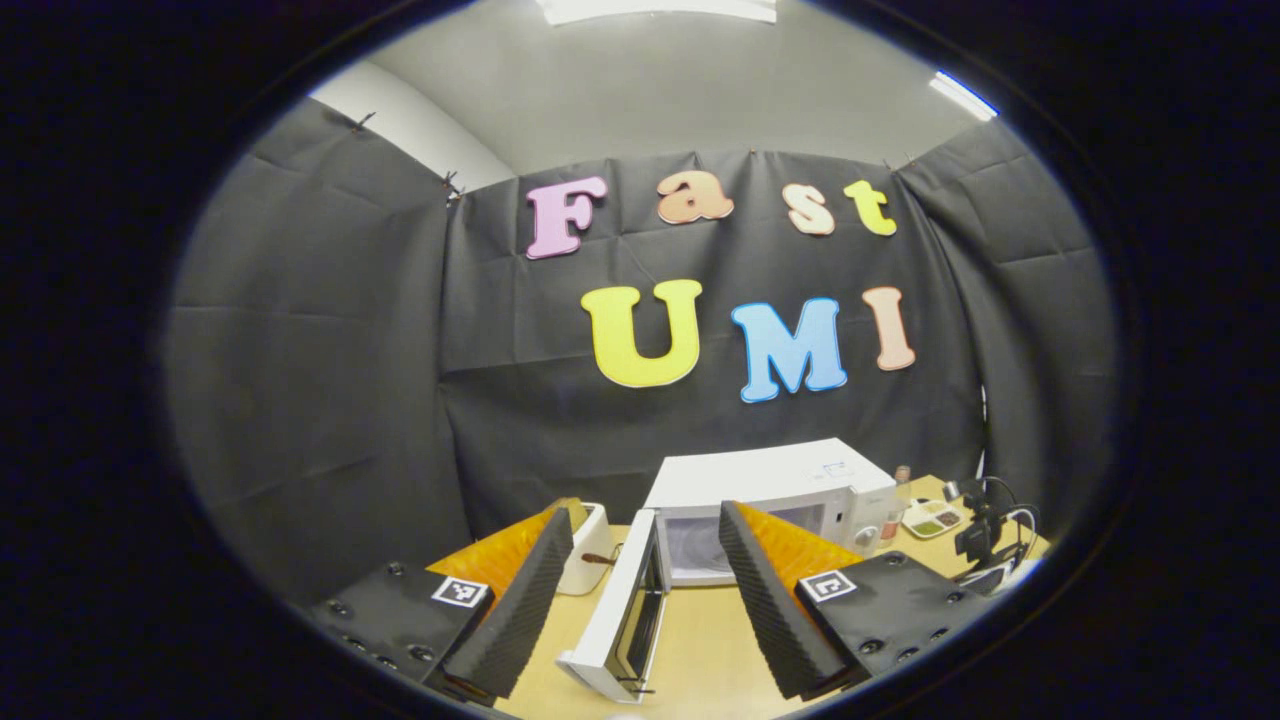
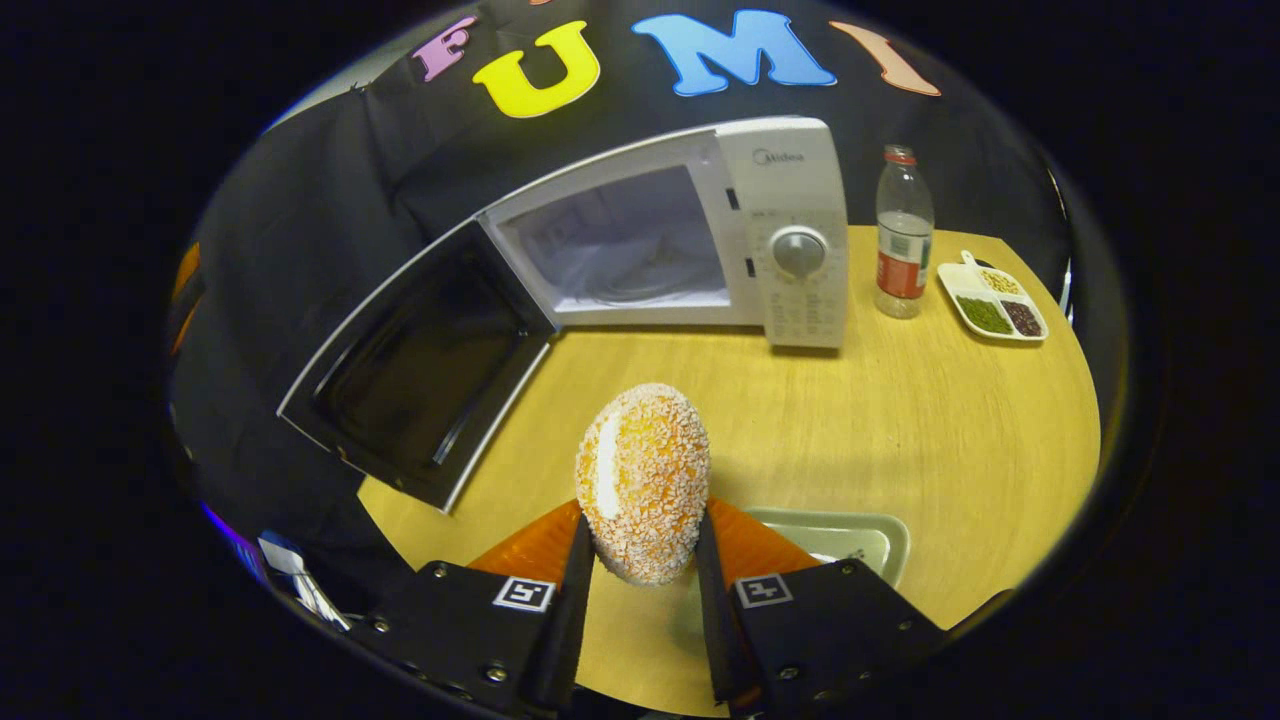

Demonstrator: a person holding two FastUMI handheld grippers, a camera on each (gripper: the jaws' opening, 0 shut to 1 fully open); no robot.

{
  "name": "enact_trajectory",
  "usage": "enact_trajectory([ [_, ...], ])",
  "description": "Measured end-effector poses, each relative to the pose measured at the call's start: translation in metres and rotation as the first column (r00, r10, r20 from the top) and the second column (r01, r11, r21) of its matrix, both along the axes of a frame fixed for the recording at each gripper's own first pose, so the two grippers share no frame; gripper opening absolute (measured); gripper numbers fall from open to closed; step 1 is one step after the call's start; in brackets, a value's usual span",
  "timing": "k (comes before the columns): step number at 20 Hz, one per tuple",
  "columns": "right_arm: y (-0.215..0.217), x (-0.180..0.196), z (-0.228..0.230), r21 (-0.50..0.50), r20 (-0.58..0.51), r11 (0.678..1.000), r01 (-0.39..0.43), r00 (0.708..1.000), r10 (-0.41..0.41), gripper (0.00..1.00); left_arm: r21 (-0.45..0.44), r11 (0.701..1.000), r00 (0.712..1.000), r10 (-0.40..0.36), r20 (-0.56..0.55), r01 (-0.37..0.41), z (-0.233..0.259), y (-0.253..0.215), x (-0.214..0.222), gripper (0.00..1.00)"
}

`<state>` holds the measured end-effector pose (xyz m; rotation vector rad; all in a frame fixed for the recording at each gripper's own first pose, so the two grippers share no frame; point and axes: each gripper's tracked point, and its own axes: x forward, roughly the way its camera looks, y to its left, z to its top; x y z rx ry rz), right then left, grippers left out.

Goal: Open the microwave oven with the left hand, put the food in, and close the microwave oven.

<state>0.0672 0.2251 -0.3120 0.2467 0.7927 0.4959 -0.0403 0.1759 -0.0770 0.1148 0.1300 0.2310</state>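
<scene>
The white microwave (image 2: 790,230) stands at the back of the wooden table with its door (image 2: 420,370) swung wide open to the left, baring the empty cavity (image 2: 620,250). My right gripper (image 2: 640,555) is shut on a round crumbed food piece (image 2: 645,480), held upright above the table in front of the microwave. In the left gripper view the microwave (image 1: 770,490) is ahead, its open door (image 1: 625,620) edge-on between the fingers of my left gripper (image 1: 645,590), which stands open, raised and back from the door, holding nothing.
A plastic bottle (image 2: 903,235) and a divided dish of beans (image 2: 993,305) stand right of the microwave. A pale green tray (image 2: 835,535) lies on the table just behind my right gripper. A white cup (image 1: 590,545) sits left of the door. The right gripper (image 1: 985,535) shows far right.
</scene>
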Motion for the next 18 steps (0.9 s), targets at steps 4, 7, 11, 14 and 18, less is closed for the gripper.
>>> enact_trajectory([
  [4,0.047,0.053,0.025,0.139,0.034,0.987,0.083,0.995,-0.089,0.51,-0.009,1.0,1.0,0.003,-0.005,-0.003,-0.006,0.021,0.013,0.99],
  [7,0.071,0.097,0.027,0.195,0.048,0.967,0.162,0.984,-0.174,0.51,-0.025,1.0,1.0,0.005,-0.003,-0.005,-0.014,0.038,0.024,1.0],
  [11,0.096,0.159,0.021,0.244,0.068,0.929,0.278,0.951,-0.302,0.51,-0.024,1.0,1.0,0.0,-0.022,0.0,-0.036,0.06,0.045,1.0],
  [14,0.115,0.202,0.015,0.29,0.08,0.887,0.36,0.914,-0.398,0.51,0.021,1.0,1.0,-0.002,-0.029,0.002,-0.05,0.076,0.053,0.99],
  [18,0.123,0.25,0.016,0.314,0.154,0.835,0.451,0.844,-0.514,0.51,0.023,1.0,0.999,-0.008,-0.036,0.009,-0.066,0.088,0.065,1.0],
])
